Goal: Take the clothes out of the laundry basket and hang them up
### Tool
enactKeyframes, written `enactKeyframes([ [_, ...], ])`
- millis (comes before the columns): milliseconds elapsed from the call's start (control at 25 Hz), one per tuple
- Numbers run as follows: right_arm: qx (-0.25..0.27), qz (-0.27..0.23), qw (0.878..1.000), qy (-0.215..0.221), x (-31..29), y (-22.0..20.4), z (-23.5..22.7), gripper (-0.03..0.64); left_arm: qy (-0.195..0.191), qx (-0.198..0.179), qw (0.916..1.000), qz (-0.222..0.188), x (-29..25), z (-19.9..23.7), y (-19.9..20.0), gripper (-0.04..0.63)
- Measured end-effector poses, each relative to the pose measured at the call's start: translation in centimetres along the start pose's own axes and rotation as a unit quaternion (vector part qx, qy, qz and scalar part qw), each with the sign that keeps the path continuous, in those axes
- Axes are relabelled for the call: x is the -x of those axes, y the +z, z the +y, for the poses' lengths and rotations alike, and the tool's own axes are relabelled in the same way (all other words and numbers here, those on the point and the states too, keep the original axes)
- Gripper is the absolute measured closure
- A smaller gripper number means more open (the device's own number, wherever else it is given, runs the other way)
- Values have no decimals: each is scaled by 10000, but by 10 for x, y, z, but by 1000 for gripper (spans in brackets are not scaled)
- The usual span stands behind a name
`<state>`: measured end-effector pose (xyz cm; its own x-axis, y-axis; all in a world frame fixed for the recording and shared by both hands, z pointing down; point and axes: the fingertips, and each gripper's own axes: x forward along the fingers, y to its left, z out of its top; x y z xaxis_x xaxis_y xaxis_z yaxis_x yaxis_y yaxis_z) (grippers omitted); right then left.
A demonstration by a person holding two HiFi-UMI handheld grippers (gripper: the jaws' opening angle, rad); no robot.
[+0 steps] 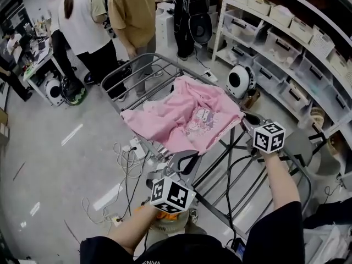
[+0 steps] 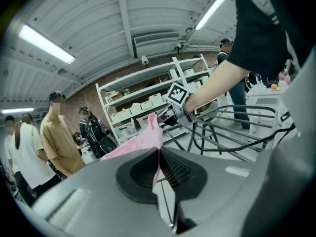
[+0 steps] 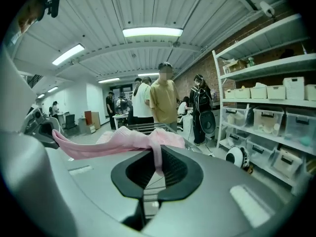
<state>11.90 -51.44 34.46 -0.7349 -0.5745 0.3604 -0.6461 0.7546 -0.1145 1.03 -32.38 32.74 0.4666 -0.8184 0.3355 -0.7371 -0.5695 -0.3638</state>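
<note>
A: Item one, pink garment [image 1: 184, 120]; where is it lying?
B: It is lying spread across the grey bars of a metal drying rack [image 1: 135, 80]; a printed cartoon motif is showing on its upper side; its near edge is reaching toward the person.
A: Item two, left gripper [image 1: 183, 159]; condition?
B: Its jaws are pressing together; a thin fold of the pink fabric is passing between the pads; it is pinching the garment's near edge.
A: Item three, right gripper [image 1: 248, 120]?
B: Same entry; its jaws are clamping closed on a strip of the same fabric at the garment's right edge; the two grippers are sitting well apart, with cloth running between them.
A: Surroundings?
B: White shelving [image 1: 286, 37] carrying storage bins is running along the right; a bystander in a tan shirt [image 1: 132, 10] and another in a white shirt [image 1: 82, 15] are standing beyond the rack's far end; cables [image 1: 129, 164] are lying on the floor left of the rack.
</note>
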Motion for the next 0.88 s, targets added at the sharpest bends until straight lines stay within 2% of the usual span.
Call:
enactKeyframes([
  [160,56,579,9982,-152,1,-30,-8,600,-368,103,9987,329,-11,-32,-18,583],
  [320,367,1584,9861,-342,4,-62,-13,569,-851,226,9937,690,-13,-53,-40,578],
  [400,512,1847,9808,-346,10,-69,-14,544,-972,315,9918,771,-9,-55,-48,569],
  [440,540,1946,9788,-335,13,-72,-15,527,-991,361,9911,816,-6,-55,-53,542],
  [600,592,2204,9726,-441,27,-77,-27,478,-782,624,9904,954,6,-34,-75,517],
  [800,679,2451,9646,-694,45,-74,-45,459,-184,855,9909,1026,16,22,-93,515],
  [880,640,2396,9651,-845,49,-69,-54,459,35,882,9903,1075,17,44,-100,515],
])
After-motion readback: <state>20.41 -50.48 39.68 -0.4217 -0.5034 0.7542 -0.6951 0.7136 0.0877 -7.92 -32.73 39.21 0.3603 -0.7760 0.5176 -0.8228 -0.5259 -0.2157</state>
